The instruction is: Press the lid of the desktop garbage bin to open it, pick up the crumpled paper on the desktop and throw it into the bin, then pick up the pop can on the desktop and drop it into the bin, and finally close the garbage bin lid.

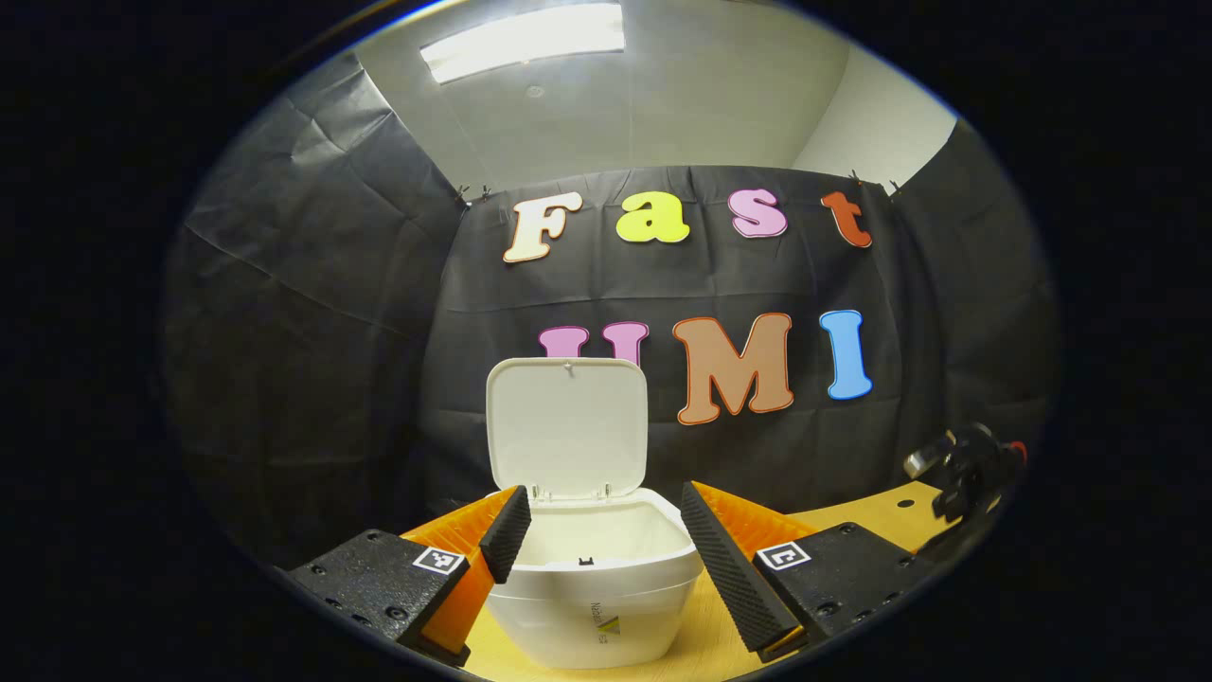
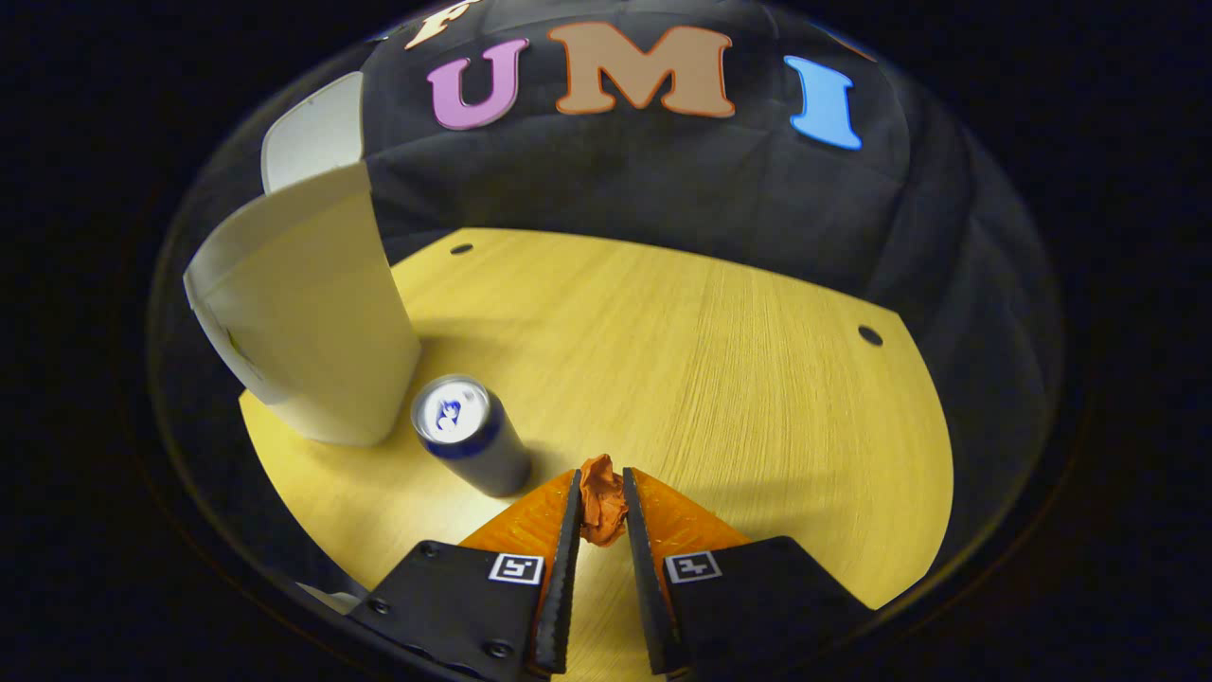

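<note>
Right gripper view looks down on the wooden desktop [image 2: 720, 360], the biggest surface, pale yellow with small dark holes near its edge. At its left stands the white garbage bin [image 2: 312, 322], its lid [image 2: 317, 128] raised. In the left gripper view the same bin [image 1: 592, 578] sits close ahead with the lid [image 1: 566, 426] upright at the back and the inside bare. Just beside the bin in the right gripper view stands the pop can [image 2: 471, 436], upright and dark-sided. The right gripper [image 2: 600, 507] has its fingers drawn narrow, both pressing the orange crumpled paper [image 2: 602, 511]. The left gripper [image 1: 601, 516] holds nothing, fingers spread wide on either side of the bin's rim.
</note>
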Available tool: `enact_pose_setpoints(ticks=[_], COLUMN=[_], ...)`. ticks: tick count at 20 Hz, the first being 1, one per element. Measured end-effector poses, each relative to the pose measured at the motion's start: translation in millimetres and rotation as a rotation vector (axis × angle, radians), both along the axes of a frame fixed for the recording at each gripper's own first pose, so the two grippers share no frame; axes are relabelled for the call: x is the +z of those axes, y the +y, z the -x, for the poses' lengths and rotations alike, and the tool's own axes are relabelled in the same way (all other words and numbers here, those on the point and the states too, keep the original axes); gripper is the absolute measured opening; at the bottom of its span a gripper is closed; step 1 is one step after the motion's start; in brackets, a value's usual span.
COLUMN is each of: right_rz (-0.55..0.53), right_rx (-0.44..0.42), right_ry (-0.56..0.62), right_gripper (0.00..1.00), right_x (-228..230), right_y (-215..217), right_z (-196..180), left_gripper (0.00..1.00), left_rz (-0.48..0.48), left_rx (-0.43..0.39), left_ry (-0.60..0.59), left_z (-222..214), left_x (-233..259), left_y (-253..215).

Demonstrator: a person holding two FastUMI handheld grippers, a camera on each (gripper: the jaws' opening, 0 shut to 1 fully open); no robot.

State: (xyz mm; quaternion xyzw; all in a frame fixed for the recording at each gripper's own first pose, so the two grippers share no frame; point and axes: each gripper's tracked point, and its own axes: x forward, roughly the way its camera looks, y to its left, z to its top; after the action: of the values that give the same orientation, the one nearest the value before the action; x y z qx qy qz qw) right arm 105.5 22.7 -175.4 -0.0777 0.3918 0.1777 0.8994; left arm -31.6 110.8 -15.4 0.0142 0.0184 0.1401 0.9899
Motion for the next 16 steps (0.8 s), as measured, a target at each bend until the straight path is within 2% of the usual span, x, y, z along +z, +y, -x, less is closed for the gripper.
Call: enact_pose_setpoints(ticks=[4,5,8,10,11,13,16], right_rz=[-0.156,-0.2,-0.3,-0.332,-0.352,-0.383,-0.361], right_rx=[0.128,0.164,0.268,0.317,0.34,0.389,0.428], right_ry=[-0.111,-0.13,-0.196,-0.22,-0.224,-0.218,-0.205], right_gripper=[0.33,0.32,0.32,0.32,0.32,0.32,0.36], right_x=[108,134,183,188,175,166,149], right_y=[49,60,112,116,110,123,121], right_z=[-22,-24,-41,-40,-28,-29,-39], left_gripper=[0.95,0.99,0.98,0.95,0.95,0.96,0.93], left_rz=[0.032,0.044,0.069,0.079,0.084,0.088,0.077], left_rx=[0.025,0.033,0.058,0.073,0.081,0.092,0.098], left_ry=[0.011,0.018,0.03,0.038,0.044,0.055,0.063], left_z=[9,11,20,26,29,35,44], left_x=[-6,-10,-13,-15,-18,-18,-14], left_y=[7,9,17,23,26,32,37])
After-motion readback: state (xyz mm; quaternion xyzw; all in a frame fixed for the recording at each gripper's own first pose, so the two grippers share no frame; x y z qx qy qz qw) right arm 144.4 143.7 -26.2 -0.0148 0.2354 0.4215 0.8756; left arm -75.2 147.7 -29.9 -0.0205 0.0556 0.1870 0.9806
